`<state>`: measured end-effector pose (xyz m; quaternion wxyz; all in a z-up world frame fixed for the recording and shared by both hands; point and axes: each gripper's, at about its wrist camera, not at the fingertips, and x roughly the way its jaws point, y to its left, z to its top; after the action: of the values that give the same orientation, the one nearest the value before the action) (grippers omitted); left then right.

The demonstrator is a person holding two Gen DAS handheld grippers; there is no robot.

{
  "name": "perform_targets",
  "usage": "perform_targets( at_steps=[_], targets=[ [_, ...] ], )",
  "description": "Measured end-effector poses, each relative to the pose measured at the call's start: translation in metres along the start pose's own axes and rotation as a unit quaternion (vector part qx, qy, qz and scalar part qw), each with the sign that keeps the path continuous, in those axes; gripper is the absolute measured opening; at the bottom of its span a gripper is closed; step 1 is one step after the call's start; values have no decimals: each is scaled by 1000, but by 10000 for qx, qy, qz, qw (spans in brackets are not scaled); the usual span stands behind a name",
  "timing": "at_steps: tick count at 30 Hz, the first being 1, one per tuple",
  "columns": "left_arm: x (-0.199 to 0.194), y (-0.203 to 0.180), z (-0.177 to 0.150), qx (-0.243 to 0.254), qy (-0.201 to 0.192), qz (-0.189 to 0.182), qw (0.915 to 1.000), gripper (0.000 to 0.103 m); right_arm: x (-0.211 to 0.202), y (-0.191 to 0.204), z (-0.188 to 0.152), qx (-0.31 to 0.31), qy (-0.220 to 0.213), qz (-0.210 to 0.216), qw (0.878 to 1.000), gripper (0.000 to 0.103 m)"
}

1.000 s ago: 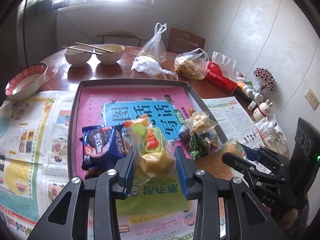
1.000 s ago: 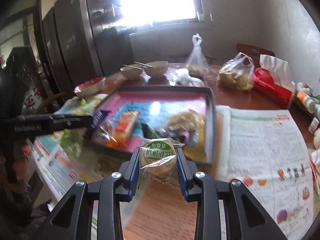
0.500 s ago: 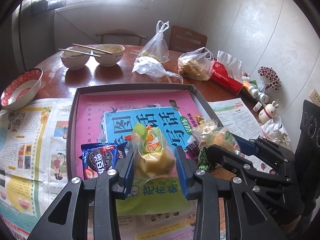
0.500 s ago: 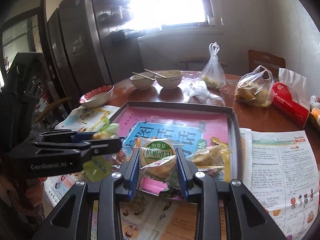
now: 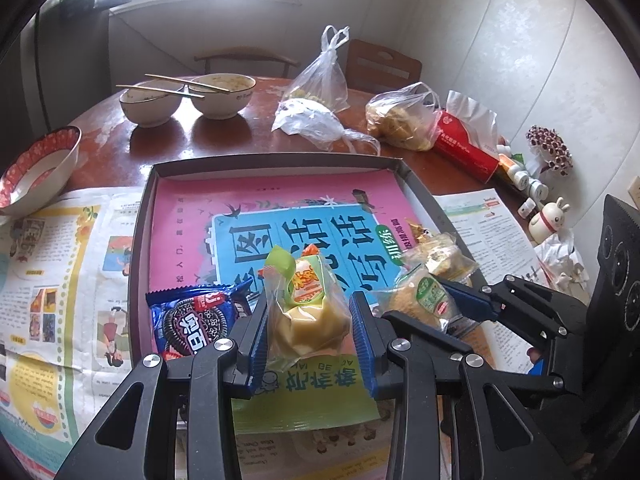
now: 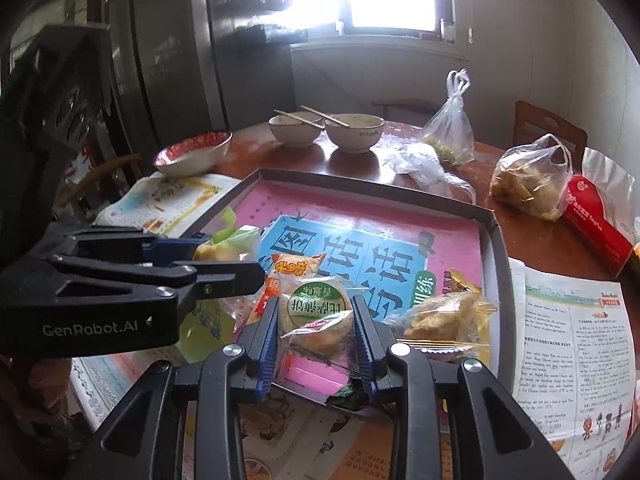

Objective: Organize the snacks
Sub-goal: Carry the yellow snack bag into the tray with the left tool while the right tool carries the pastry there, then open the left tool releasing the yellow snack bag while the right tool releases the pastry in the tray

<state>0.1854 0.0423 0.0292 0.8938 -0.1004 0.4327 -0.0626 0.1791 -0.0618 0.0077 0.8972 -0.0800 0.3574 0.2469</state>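
Between your left gripper's (image 5: pixel 308 330) jaws sits a clear packet of yellow cake (image 5: pixel 306 320), pinched firm above the near end of the tray (image 5: pixel 140 240). Your right gripper (image 6: pixel 316 330) clamps a green-labelled pastry packet (image 6: pixel 316 316) over the tray's near right corner. Just left of the left jaws lies a blue cookie pack (image 5: pixel 192 320); just right of the right jaws rests a wrapped golden pastry (image 6: pixel 444 316).

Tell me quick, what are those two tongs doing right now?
Left tongs: closed on a yellow cake packet.
Right tongs: closed on a green-label pastry packet.
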Motion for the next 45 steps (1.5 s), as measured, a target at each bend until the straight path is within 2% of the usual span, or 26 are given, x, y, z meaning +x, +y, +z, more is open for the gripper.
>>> perform_targets(
  at_steps=[12,17,19,26,40,45],
  targets=[
    [9,6,3,-65,64,43,9999,38,15,6,-2,-132,200,-109,9997,35],
    [11,7,3,-67,65,43,9999,38,16,4,-2,-95,171,-159,9997,39],
    [11,7,4,-66,68,40,9999,38,16,4,-2,-81,175,-184,9996,48],
    [11,7,4,-67,65,40,9999,38,11,-1,-4,20,116,-202,9997,51],
    [8,4,3,-67,45,25,10000,38,-12,-13,-12,201,-90,-364,9991,67],
    [6,0,1,-11,57,64,10000,45,-17,-20,-14,356,-166,-437,9983,68]
  ],
)
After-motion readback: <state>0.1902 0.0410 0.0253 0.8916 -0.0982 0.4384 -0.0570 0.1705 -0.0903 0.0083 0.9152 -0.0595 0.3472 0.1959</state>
